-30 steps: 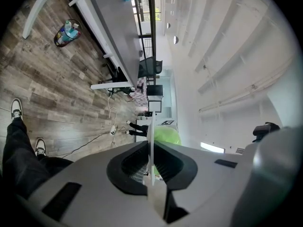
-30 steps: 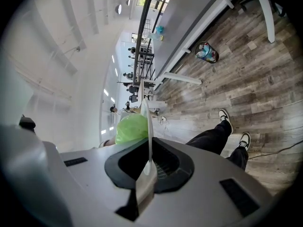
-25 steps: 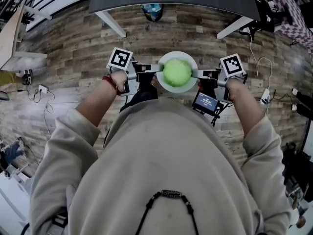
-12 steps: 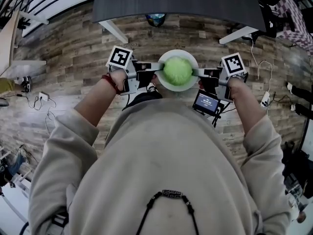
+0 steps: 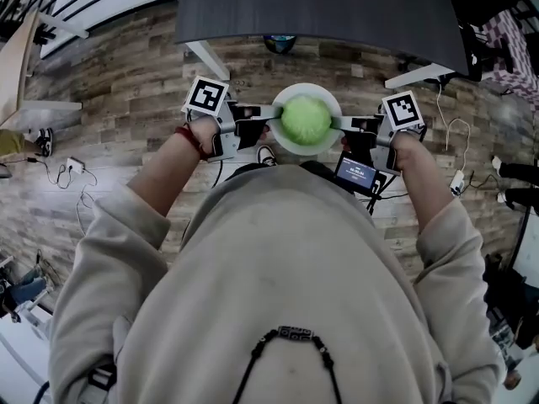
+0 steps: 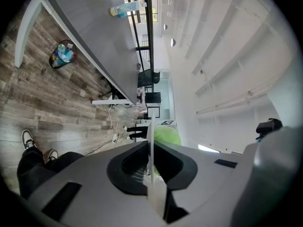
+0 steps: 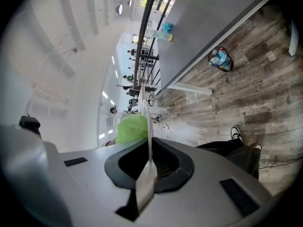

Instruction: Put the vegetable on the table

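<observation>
A green vegetable (image 5: 305,119) sits on a white plate (image 5: 290,147) carried just short of the table (image 5: 320,7), over wooden floor (image 5: 126,82). The left hand-held gripper (image 5: 269,121) and right hand-held gripper (image 5: 340,125) each pinch the plate's rim. Setting it down remains. The table's far side is cut off, and the vegetable's kind is unclear.

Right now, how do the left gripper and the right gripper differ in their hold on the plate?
The left gripper clamps the plate at its left rim; the right gripper clamps its right rim. A small lit screen sits by the right gripper; none shows by the left gripper. Shared: both are shut on the white rim, each bears a marker cube, and between them rides the green vegetable.
</observation>
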A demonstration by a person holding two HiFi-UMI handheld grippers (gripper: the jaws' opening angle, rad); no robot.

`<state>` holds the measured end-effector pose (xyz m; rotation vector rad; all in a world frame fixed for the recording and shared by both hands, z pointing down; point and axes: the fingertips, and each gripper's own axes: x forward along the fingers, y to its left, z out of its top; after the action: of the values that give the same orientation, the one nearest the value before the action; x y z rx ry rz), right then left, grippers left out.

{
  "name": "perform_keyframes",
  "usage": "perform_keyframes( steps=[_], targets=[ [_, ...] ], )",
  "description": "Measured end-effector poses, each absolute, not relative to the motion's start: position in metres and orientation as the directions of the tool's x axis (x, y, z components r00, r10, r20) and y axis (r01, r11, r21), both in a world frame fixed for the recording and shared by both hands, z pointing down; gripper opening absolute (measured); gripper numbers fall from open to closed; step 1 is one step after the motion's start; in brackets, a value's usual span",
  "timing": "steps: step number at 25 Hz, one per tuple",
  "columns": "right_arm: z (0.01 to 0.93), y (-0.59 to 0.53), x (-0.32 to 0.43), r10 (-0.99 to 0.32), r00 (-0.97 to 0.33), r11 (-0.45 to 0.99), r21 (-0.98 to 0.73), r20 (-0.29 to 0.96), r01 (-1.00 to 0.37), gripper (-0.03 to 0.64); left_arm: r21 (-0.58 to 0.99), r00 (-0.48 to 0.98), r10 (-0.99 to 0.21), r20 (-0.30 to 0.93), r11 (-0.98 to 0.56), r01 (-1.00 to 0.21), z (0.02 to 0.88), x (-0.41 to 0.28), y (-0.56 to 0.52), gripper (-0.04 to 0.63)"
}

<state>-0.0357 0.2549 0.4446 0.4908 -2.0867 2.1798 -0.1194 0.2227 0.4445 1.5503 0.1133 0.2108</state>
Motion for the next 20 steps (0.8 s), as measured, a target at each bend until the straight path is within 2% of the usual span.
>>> perform_keyframes(
  steps=[11, 20],
  targets=[
    [0.453, 0.247, -0.035, -0.098, -0.953, -0.041, -0.958, 0.286, -0.283, 0.029, 0.997, 0.986, 0.154, 0.066, 0.017, -0.070, 0.453, -0.121, 0.220, 0.029],
    [0.453, 0.165, -0.014, -0.050, -0.962, -0.056, -0.963, 0.267, -0.265, 0.029, 0.995, 0.993, 0.091, 0.069, 0.061, -0.075, 0.453, -0.101, 0.143, 0.029]
  ],
)
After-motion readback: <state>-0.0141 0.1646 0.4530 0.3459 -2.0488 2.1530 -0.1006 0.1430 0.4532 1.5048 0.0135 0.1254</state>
